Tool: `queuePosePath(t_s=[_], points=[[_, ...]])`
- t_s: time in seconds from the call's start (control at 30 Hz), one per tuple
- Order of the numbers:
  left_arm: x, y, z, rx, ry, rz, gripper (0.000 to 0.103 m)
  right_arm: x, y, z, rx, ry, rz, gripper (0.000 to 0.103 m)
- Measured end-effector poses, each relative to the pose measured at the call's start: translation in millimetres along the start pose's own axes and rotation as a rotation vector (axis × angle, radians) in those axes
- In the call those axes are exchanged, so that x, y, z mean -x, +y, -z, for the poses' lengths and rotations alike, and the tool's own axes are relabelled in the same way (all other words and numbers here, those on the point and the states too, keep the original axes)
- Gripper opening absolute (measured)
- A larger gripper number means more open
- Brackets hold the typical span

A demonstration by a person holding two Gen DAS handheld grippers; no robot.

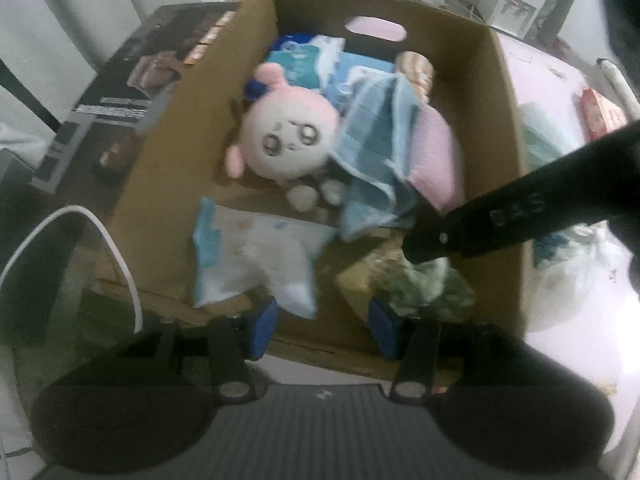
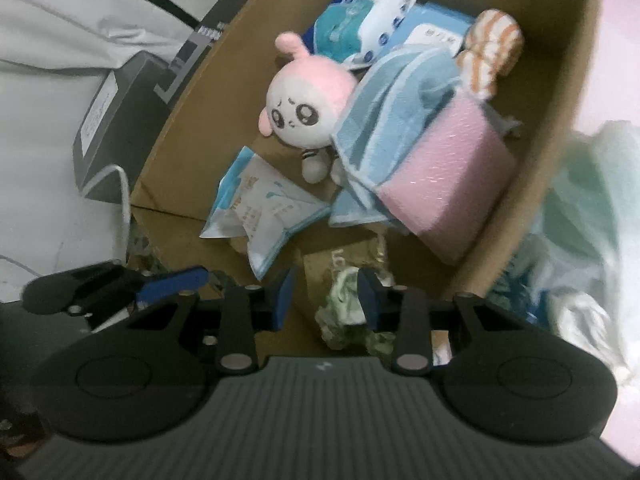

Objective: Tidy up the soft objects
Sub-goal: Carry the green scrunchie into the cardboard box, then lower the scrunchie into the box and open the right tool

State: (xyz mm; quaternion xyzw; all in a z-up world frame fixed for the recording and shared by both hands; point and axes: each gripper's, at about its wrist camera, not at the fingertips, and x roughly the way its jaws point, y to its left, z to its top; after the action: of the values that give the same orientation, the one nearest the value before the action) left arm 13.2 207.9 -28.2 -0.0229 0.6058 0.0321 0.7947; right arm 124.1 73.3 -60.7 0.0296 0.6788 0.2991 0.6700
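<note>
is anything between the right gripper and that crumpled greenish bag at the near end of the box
Nothing visible does. The right gripper sits right at the crumpled greenish bag in the cardboard box, with the bag partly between its blue pads.

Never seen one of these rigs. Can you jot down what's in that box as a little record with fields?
container: cardboard box, open top
toy: pink plush, face up
cloth: blue towel over a pink pad
packets: wipes pack near the front; more packs at the back
left gripper: open, nothing between the jaws
right gripper: crumpled greenish wrapper between the jaws; grip unclear
</note>
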Motion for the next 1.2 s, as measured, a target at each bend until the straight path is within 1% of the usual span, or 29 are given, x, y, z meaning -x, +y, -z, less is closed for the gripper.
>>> queuePosePath(t_s=[0.1,0.13,0.23,0.3,0.43,0.5,0.53,0.6,0.67,0.7,0.73,0.77,0.9,0.97,1.07,1.1,1.2], points=[[1.2,12.8,1.0,0.007,-0.002,0.004,0.051,-23.4,0.2,-7.7,-0.002,0.059,0.006,0.032],[1.7,16.5,1.9,0.009,-0.004,0.008,0.051,-31.3,0.8,-9.5,0.009,0.082,0.024,0.029],[7.1,25.6,4.9,0.016,-0.019,0.037,0.051,-54.5,6.2,-14.8,0.083,0.157,0.083,0.028],[9.7,29.1,6.1,0.015,-0.027,0.040,0.052,-68.9,11.1,-16.3,0.126,0.230,0.103,0.028],[11.0,36.3,8.6,0.037,-0.031,0.079,0.054,-89.5,18.5,-11.9,0.143,0.378,0.070,0.029],[11.6,39.0,9.9,0.042,-0.037,0.098,0.057,-90.9,20.8,-13.3,0.135,0.402,0.056,0.029],[12.6,39.7,10.8,0.044,-0.040,0.104,0.057,-88.6,22.2,-16.4,0.133,0.393,0.054,0.030],[13.5,41.1,12.4,0.049,-0.045,0.116,0.059,-77.6,25.6,-28.4,0.131,0.333,0.051,0.031],[13.8,41.4,13.3,0.048,-0.048,0.120,0.059,-67.2,26.3,-42.1,0.095,0.254,0.016,0.034],[13.6,40.8,13.3,0.043,-0.050,0.118,0.059,-64.9,25.2,-49.1,0.058,0.221,-0.017,0.038],[13.7,40.2,13.5,0.040,-0.051,0.117,0.060,-66.2,24.0,-53.5,0.027,0.210,-0.033,0.040],[13.6,40.0,13.5,0.037,-0.051,0.117,0.060,-71.3,24.2,-57.1,-0.001,0.208,-0.046,0.040],[13.3,37.7,15.1,0.026,-0.056,0.117,0.061,-105.0,28.7,-54.5,-0.070,0.264,-0.103,0.040],[12.8,37.2,15.0,0.023,-0.057,0.118,0.061,-119.7,27.7,-49.2,-0.114,0.263,-0.121,0.041],[12.1,37.2,14.3,0.022,-0.058,0.121,0.061,-124.9,22.9,-51.4,-0.180,0.203,-0.173,0.041],[12.0,36.5,14.3,0.023,-0.057,0.121,0.061,-124.0,22.6,-52.5,-0.189,0.170,-0.187,0.041],[11.6,35.0,13.5,0.018,-0.056,0.117,0.061,-123.4,23.8,-54.1,-0.183,0.133,-0.205,0.041]])
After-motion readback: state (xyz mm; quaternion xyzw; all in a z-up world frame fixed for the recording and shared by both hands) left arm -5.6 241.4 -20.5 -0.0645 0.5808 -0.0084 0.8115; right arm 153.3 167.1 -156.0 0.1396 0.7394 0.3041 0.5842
